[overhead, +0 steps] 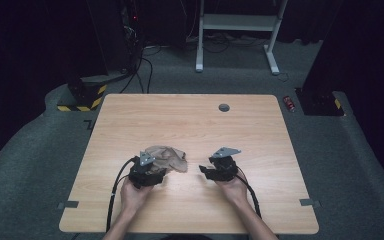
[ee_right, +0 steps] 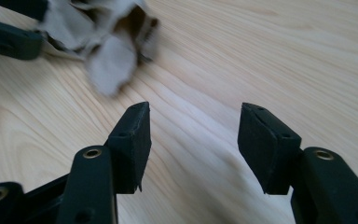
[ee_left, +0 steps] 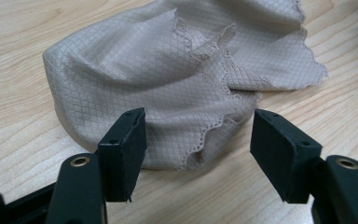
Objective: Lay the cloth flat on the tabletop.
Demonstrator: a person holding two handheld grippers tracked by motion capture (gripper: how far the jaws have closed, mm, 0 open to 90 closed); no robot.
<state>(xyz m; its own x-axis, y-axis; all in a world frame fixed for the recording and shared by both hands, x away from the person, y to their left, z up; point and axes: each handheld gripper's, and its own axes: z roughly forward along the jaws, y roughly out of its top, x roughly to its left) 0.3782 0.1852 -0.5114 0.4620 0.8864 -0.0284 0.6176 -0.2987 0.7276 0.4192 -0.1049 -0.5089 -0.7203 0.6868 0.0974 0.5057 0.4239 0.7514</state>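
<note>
A lab: black curtains (overhead: 25, 45), floor cables (overhead: 140, 75), hazard-striped stand bases (overhead: 82, 97).

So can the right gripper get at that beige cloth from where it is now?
Probably yes: the right gripper stands open beside the beige cloth, with bare table between them.

My high view looks forward and down over the whole table (overhead: 190, 120). My 2 gripper views ride low and close above the wood. All 3 share the crumpled cloth (ee_left: 168, 79) near the table's middle.
</note>
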